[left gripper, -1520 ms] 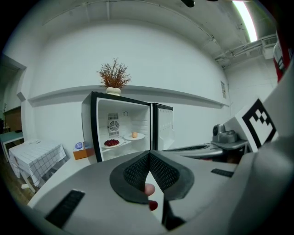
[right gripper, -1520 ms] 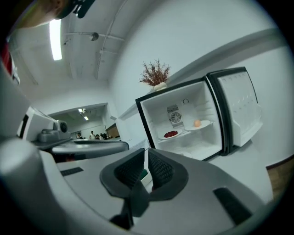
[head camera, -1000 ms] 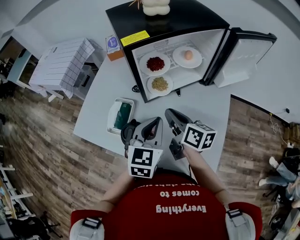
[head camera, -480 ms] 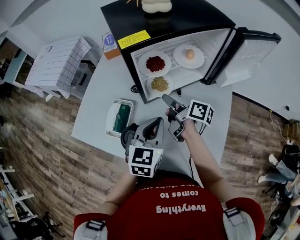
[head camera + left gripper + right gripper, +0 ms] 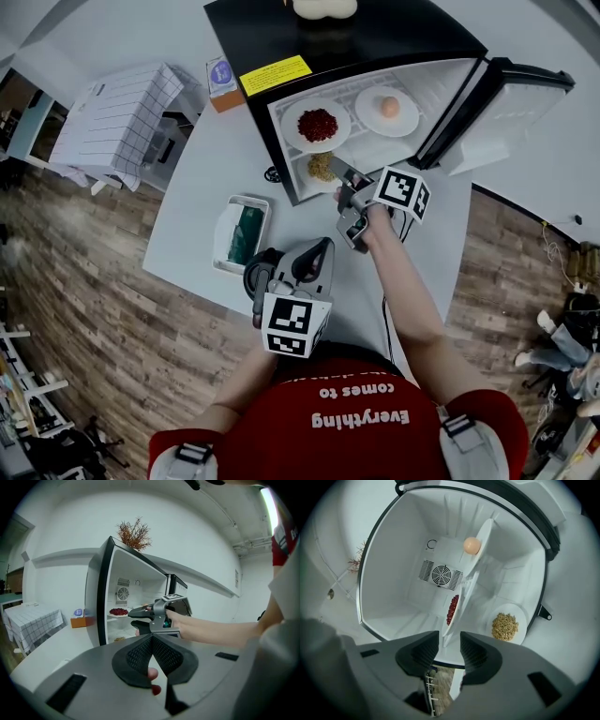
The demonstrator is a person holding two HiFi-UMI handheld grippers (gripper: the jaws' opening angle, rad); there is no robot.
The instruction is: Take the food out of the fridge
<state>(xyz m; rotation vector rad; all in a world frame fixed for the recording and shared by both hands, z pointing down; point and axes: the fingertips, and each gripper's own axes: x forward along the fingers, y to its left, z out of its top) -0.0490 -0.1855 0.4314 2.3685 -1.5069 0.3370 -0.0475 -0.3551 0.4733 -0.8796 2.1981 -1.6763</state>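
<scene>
**Three plates in the fridge (image 5: 349, 56), right gripper (image 5: 337, 172) at its mouth**

Three plates of food sit inside the open fridge, which fills the upper middle of the head view. Its door (image 5: 511, 103) is swung out to the upper right. The red plate (image 5: 317, 125) and the egg plate (image 5: 387, 111) lie side by side on the shelf, with the egg (image 5: 390, 107) in the middle of its plate. The grain plate (image 5: 321, 169) lies lower, at the front edge of the fridge, and the right gripper's tips partly cover it in the head view.

The right gripper reaches from the centre of the frame up to the fridge opening. Its jaws are parting and press on nothing. In the right gripper view the picture is rolled, so the shelf plates show edge-on. The red plate's rim lines up with the gap between the jaws, the grain plate sits at the lower right, and a fan (image 5: 440, 575) marks the back wall.

The left gripper (image 5: 324, 246) is held over the table (image 5: 211, 173) below centre, well short of the fridge. Its jaws are pressed together with nothing between them.

A tray (image 5: 226, 234) lies on the table at centre left, and a small box (image 5: 221, 82) stands beside the fridge at the upper left.
</scene>
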